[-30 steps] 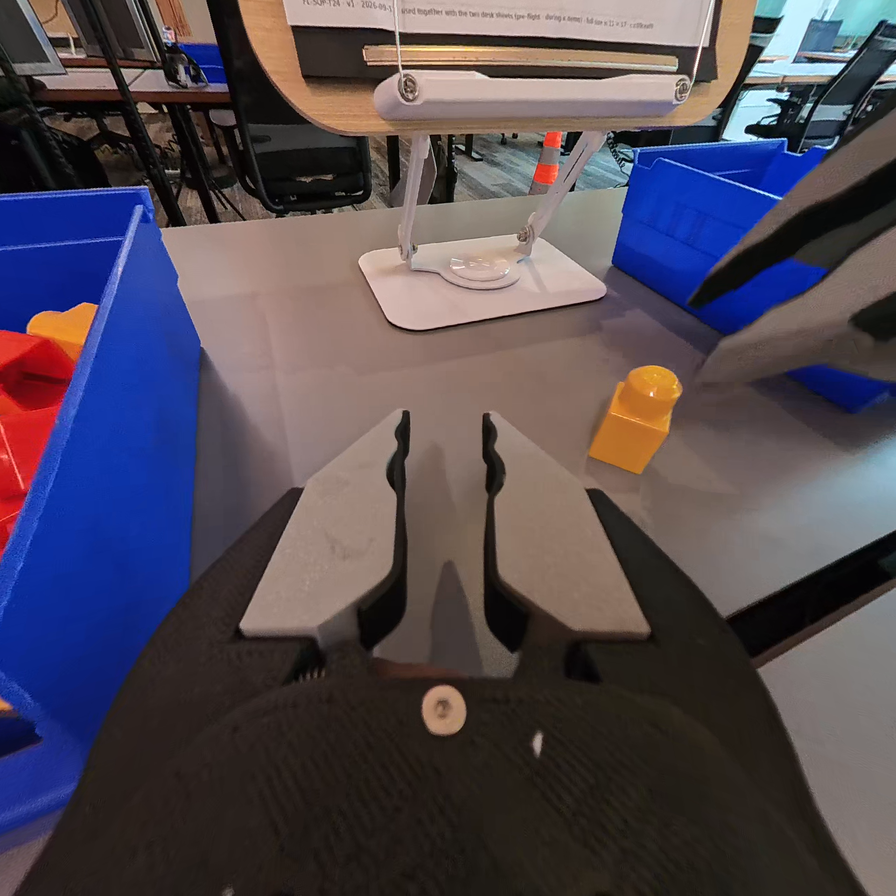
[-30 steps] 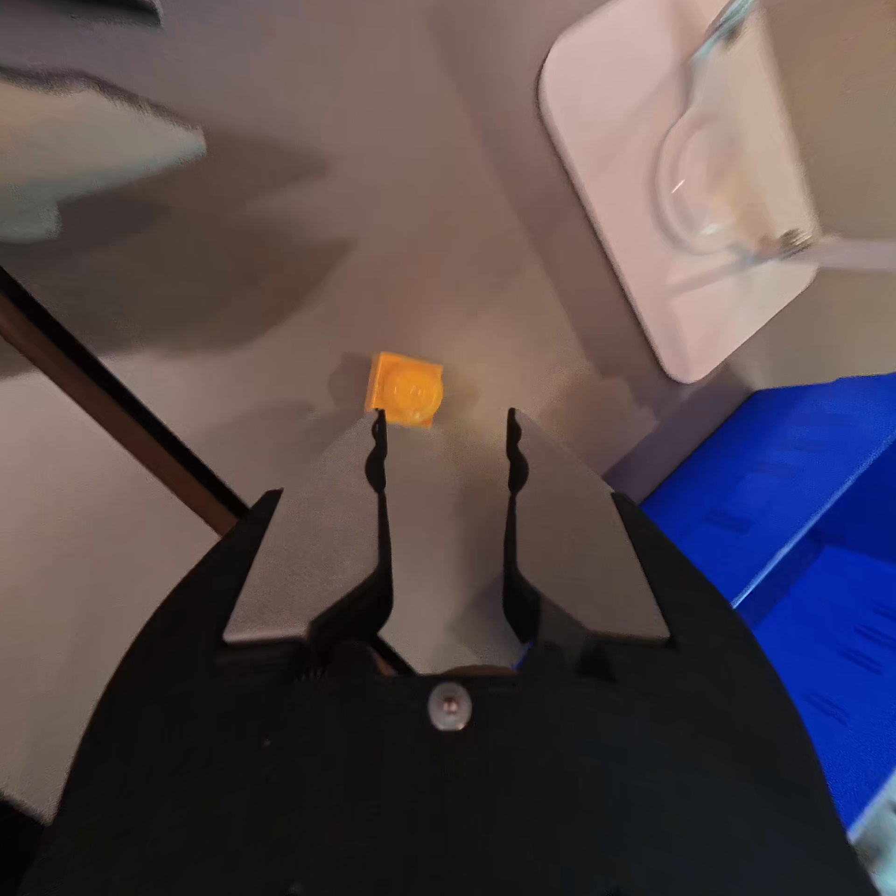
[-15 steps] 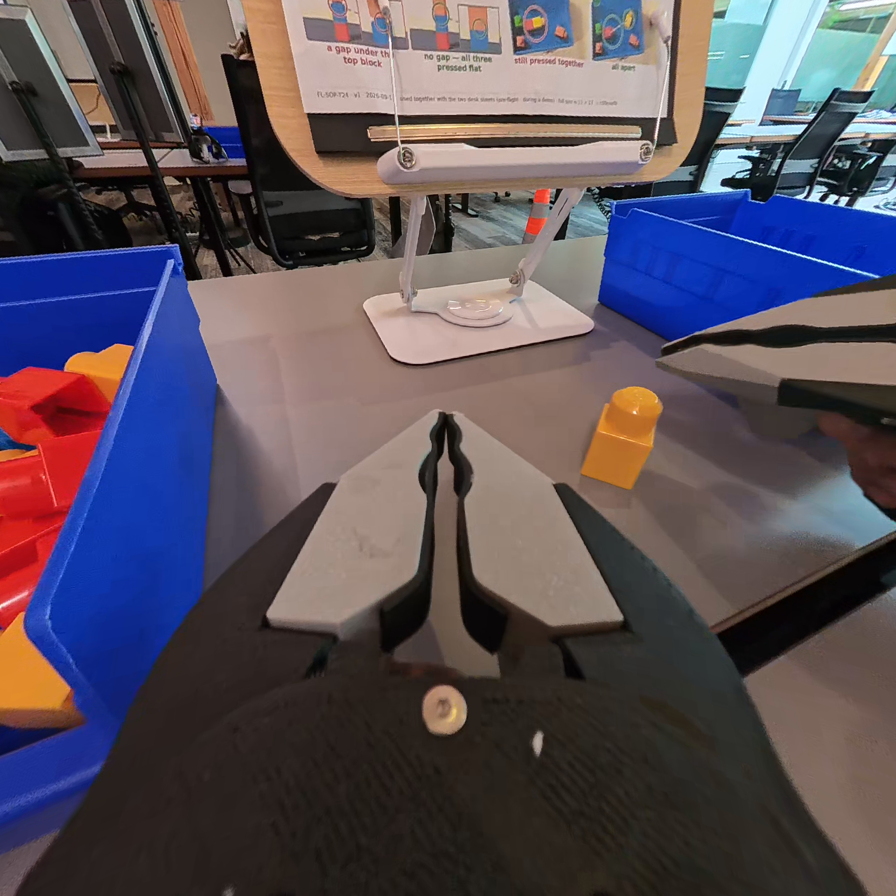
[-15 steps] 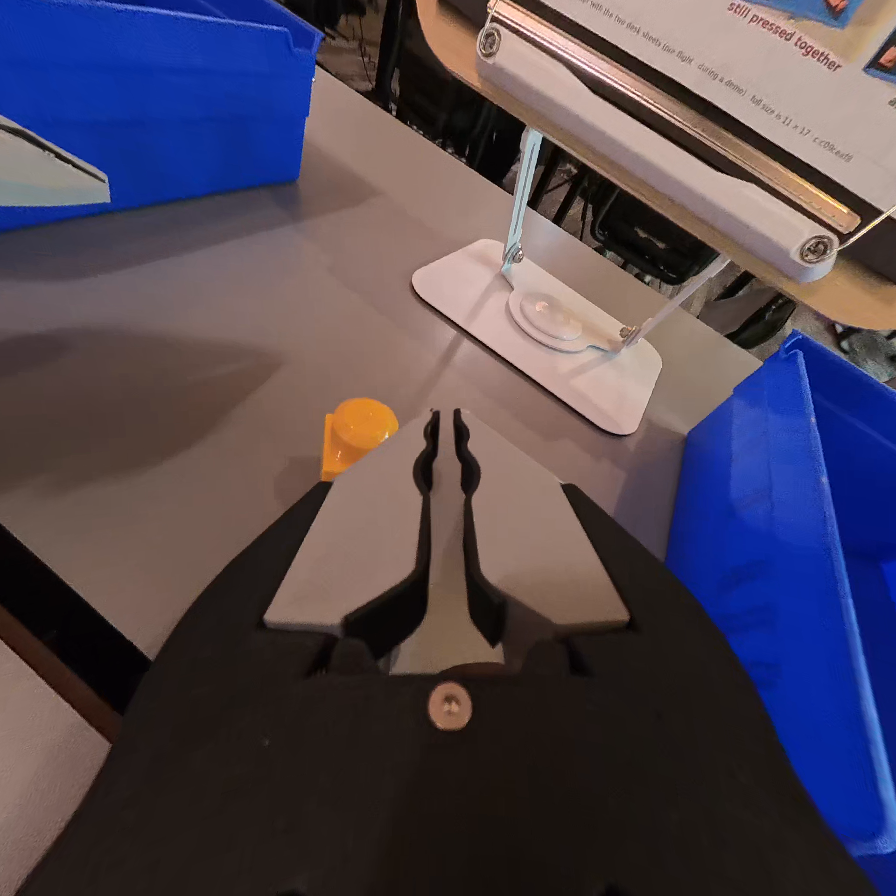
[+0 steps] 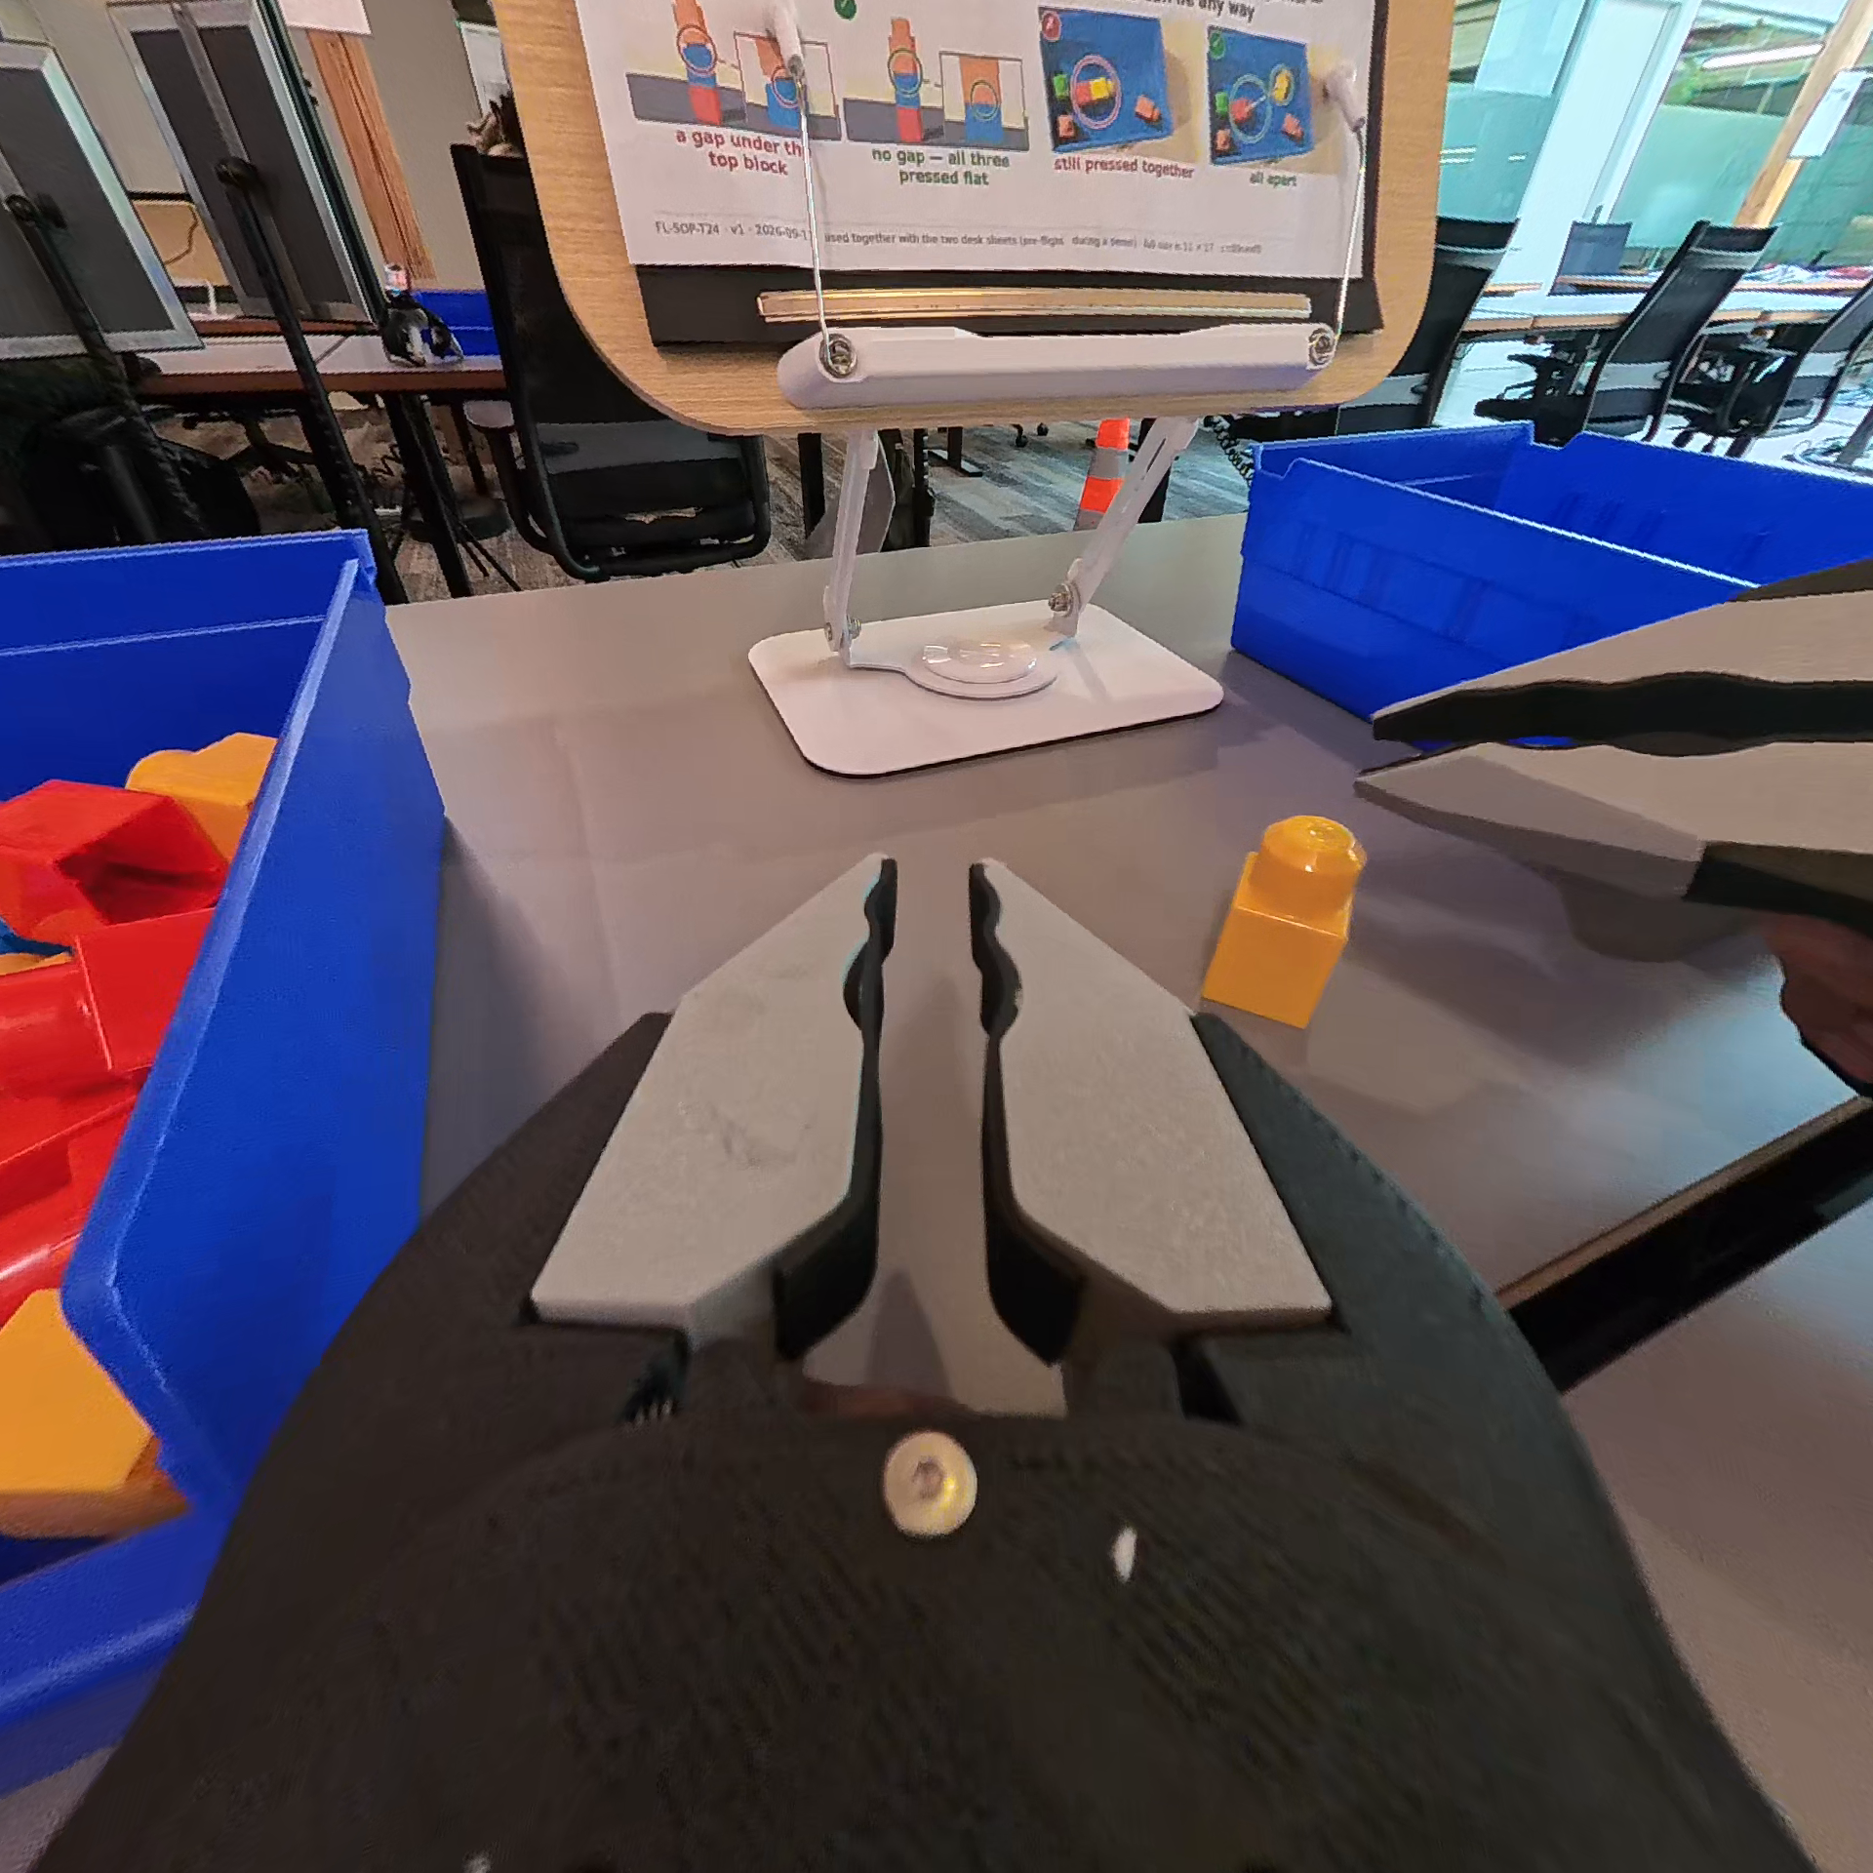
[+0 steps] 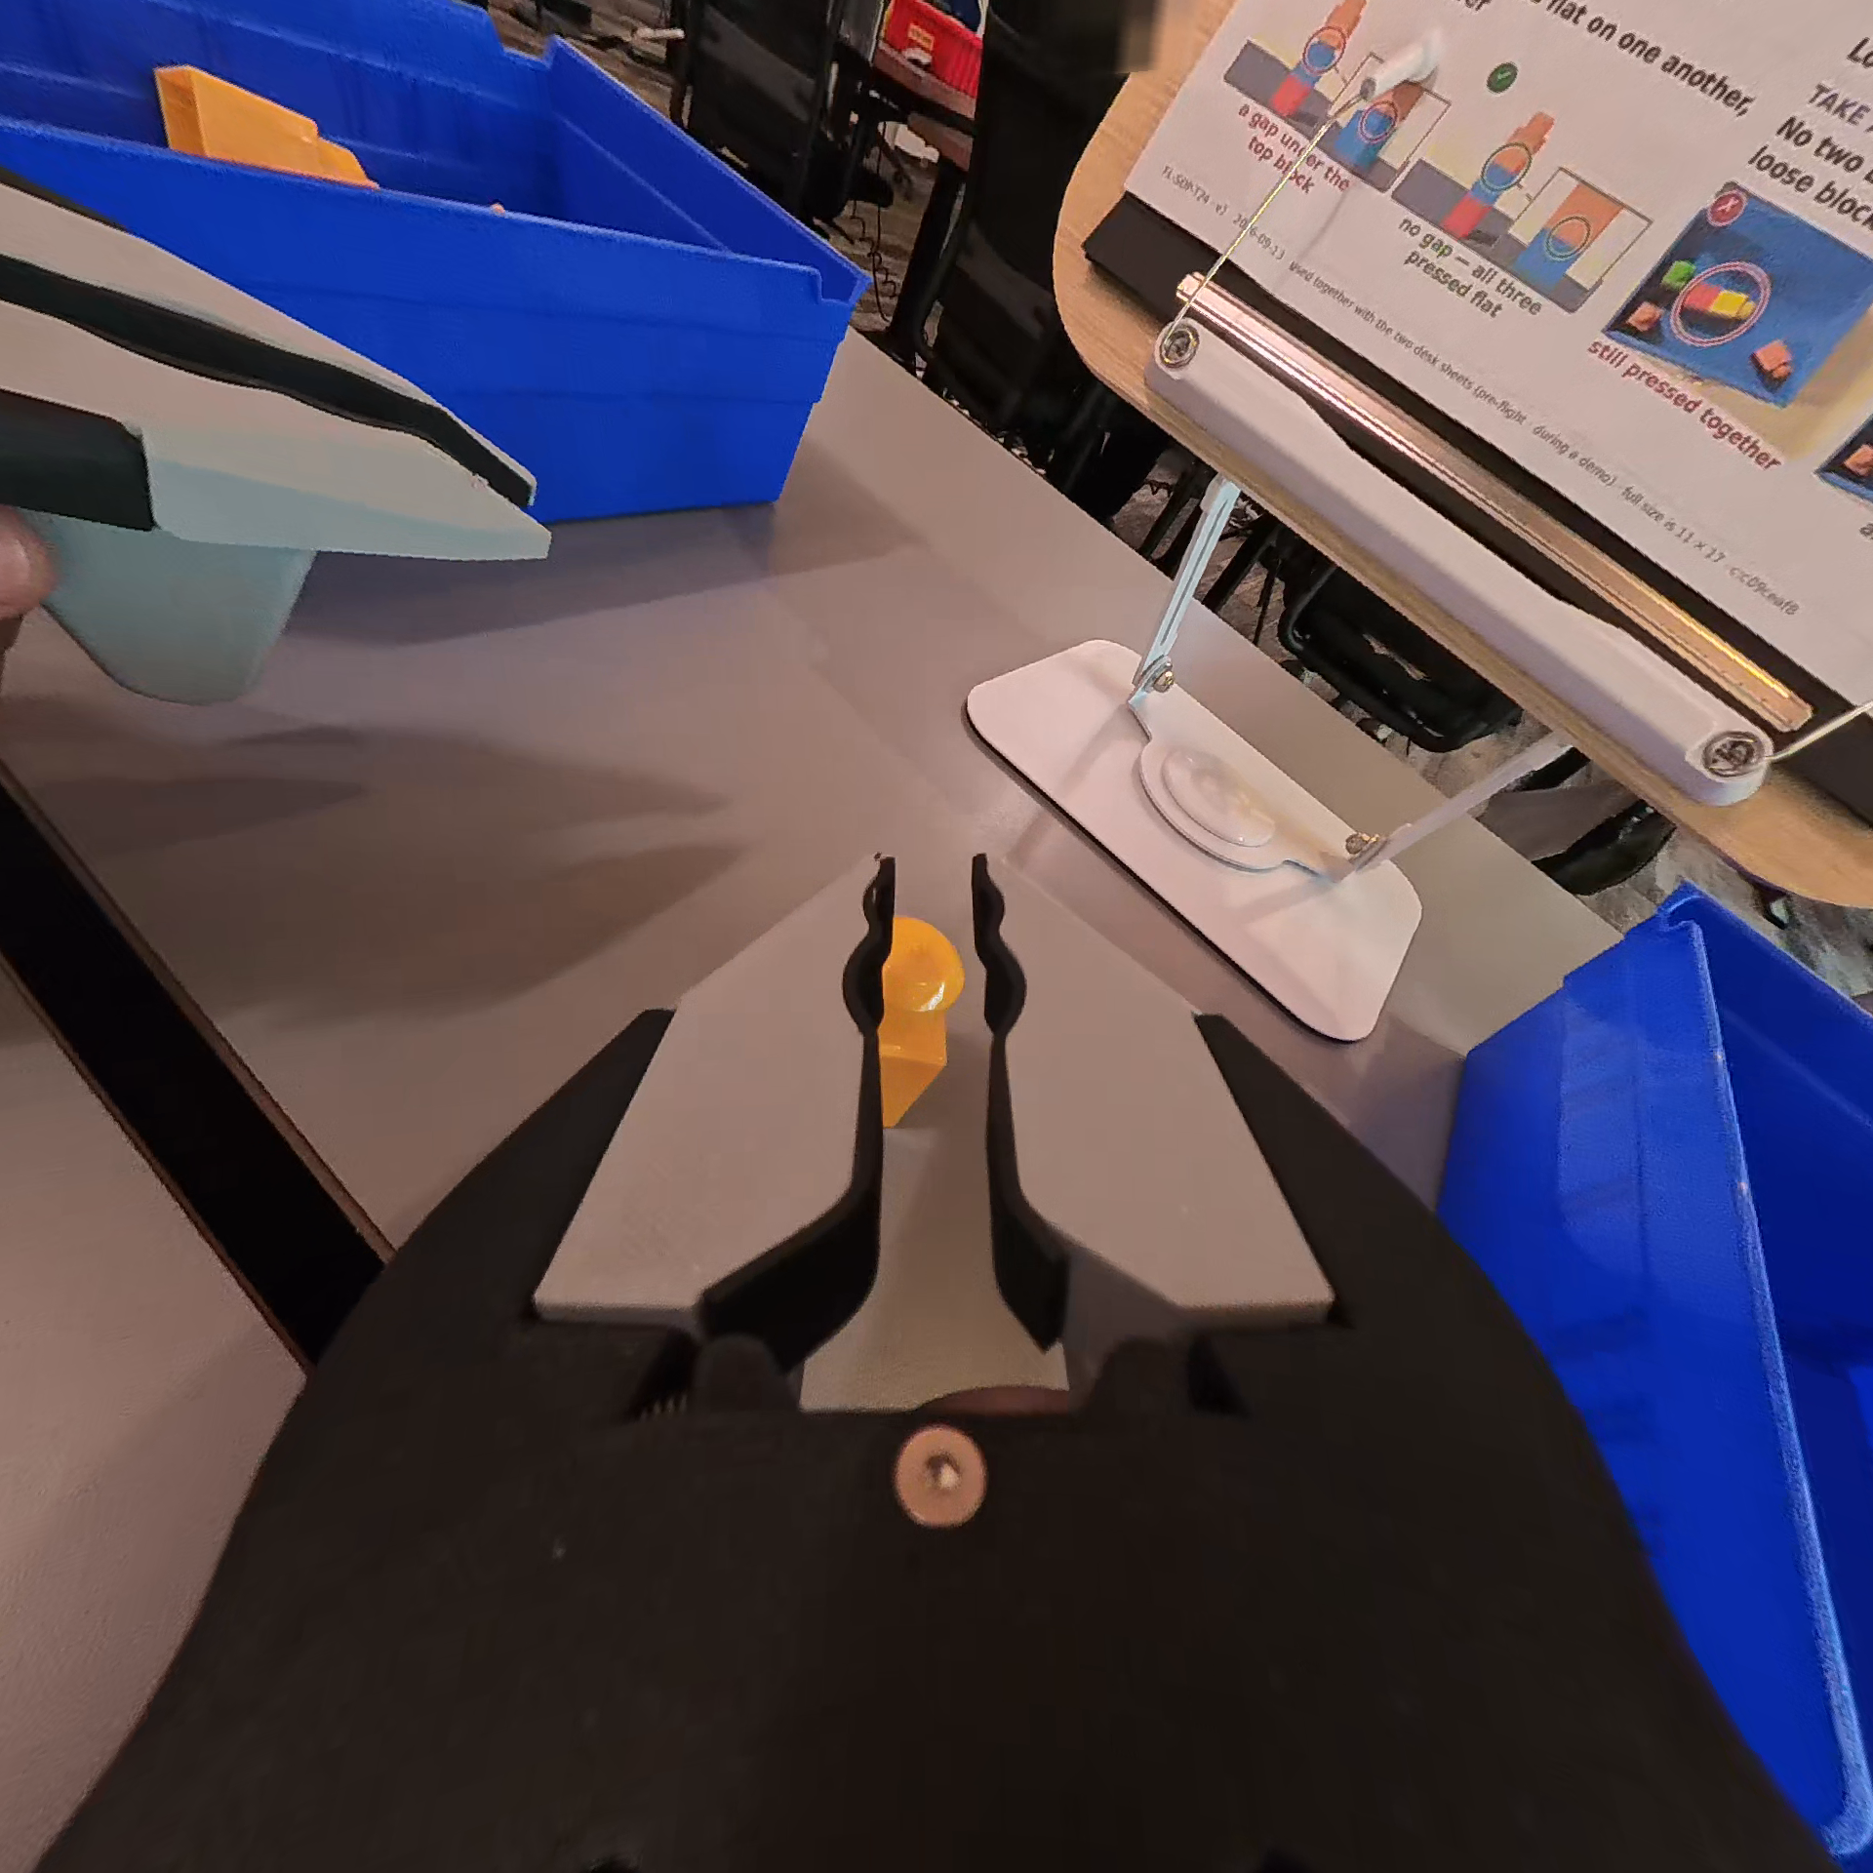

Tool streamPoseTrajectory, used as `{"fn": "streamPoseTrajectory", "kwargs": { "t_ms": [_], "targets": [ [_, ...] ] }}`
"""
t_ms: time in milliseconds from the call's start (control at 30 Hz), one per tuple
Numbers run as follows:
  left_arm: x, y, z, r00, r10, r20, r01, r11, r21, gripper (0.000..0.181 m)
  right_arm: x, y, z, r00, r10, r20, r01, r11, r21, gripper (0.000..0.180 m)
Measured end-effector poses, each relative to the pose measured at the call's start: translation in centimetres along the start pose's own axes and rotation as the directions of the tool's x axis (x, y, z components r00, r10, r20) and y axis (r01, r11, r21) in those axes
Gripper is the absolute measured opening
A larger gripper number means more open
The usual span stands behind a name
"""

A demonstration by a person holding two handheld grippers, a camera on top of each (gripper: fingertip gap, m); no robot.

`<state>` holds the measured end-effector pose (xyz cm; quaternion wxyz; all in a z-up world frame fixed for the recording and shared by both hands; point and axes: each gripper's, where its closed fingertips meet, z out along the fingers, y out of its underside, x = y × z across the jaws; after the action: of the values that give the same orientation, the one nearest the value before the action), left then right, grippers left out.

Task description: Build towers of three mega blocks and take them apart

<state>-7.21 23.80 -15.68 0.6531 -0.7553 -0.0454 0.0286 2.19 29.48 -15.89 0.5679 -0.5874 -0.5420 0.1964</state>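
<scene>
One orange mega block (image 5: 1282, 932) stands upright on the grey table, stud up. My left gripper (image 5: 932, 872) is narrowly open and empty, low over the table to the left of the block. My right gripper (image 6: 930, 867) is narrowly open and empty. The orange block (image 6: 915, 1003) shows through its gap, a little below and beyond the fingertips, not gripped. In the left wrist view the right gripper (image 5: 1368, 755) hovers just above and right of the block. The left gripper (image 6: 527, 522) shows at the left of the right wrist view.
A blue bin (image 5: 274, 963) at the left holds red and orange blocks (image 5: 111, 882). A second blue bin (image 5: 1439, 598) stands at the right and also shows in the right wrist view (image 6: 1622, 1267). A white stand (image 5: 973, 709) with an instruction sheet is at the back. The table's front edge (image 5: 1672, 1247) is near. Across from one pair of fingers to the other is roughly 12 cm.
Both grippers closed almost shut half a second ago and have opened a little since. The right gripper tilted up from looking straight down and shifted, so the block now lines up with its gap.
</scene>
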Motion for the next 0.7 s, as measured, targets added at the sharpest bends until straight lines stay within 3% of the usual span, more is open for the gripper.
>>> {"fn": "streamPoseTrajectory", "kwargs": {
  "t_ms": [700],
  "targets": [
    [0.19, -0.07, -0.02, 1.000, 0.009, -0.006, -0.009, 1.000, 0.005, 0.012, 0.74, 0.70, 0.28, 0.999, 0.044, -0.013, -0.044, 0.999, 0.017, 0.013]
  ]
}}
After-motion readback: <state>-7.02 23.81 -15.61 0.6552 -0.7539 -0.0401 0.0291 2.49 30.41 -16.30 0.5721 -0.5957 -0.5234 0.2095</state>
